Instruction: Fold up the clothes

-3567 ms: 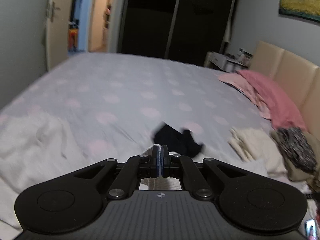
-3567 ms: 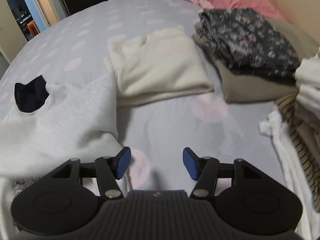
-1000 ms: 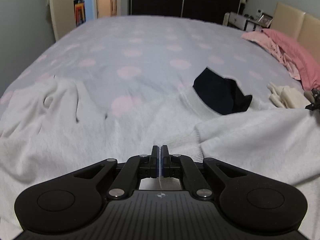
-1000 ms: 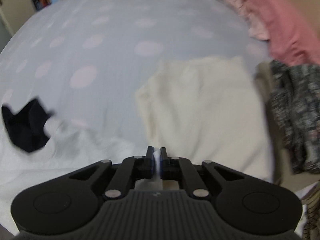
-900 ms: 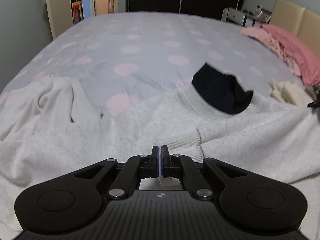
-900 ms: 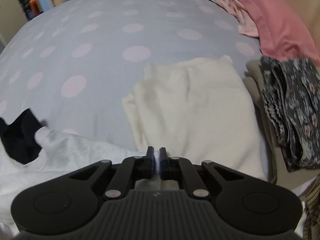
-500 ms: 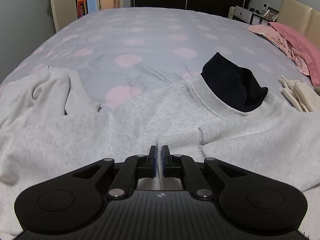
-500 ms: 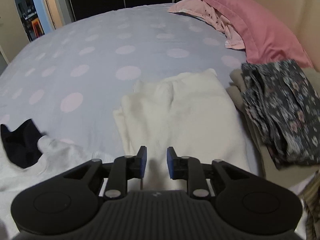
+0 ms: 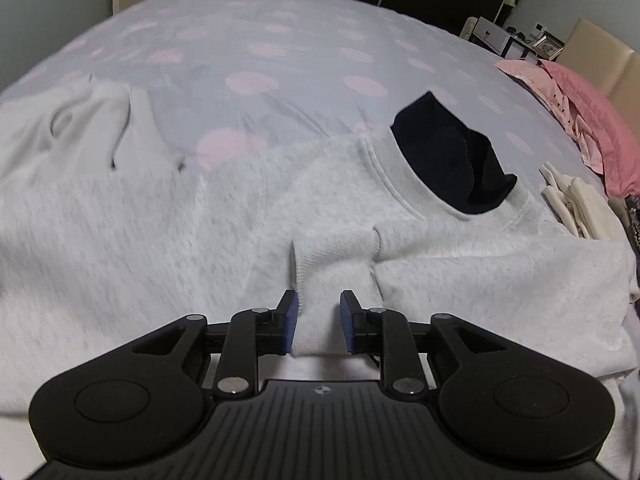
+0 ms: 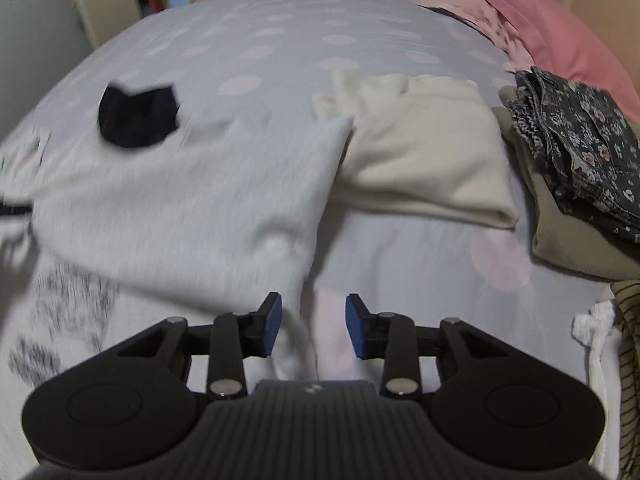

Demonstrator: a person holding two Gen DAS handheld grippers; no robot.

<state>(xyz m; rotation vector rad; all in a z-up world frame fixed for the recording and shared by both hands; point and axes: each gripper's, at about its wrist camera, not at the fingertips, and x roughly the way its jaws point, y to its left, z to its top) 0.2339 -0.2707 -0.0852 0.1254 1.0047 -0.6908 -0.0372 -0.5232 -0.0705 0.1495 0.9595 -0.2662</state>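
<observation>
A light grey sweatshirt (image 9: 160, 232) lies spread on the dotted bed sheet (image 9: 280, 40), its collar showing a dark navy lining (image 9: 444, 160). One sleeve is folded across the body, and its ribbed cuff (image 9: 332, 264) points at my left gripper (image 9: 319, 322). The jaws there are opening; the sleeve lies between the blue pads without being pinched. In the right wrist view the sweatshirt (image 10: 180, 208) is blurred. My right gripper (image 10: 314, 326) is opening over its right edge, with cloth and sheet loose between the fingers.
A folded cream garment (image 10: 424, 152) lies just right of the sweatshirt. Beyond it a dark floral garment (image 10: 576, 136) rests on a folded khaki one (image 10: 568, 240). A pink pillow (image 10: 552, 24) is at the headboard. Striped and white clothes (image 10: 600, 360) sit at the near right.
Both grippers were shut on the sweatshirt a second ago and now stand open, with the cloth let go. The right gripper has swung back towards the near edge of the bed.
</observation>
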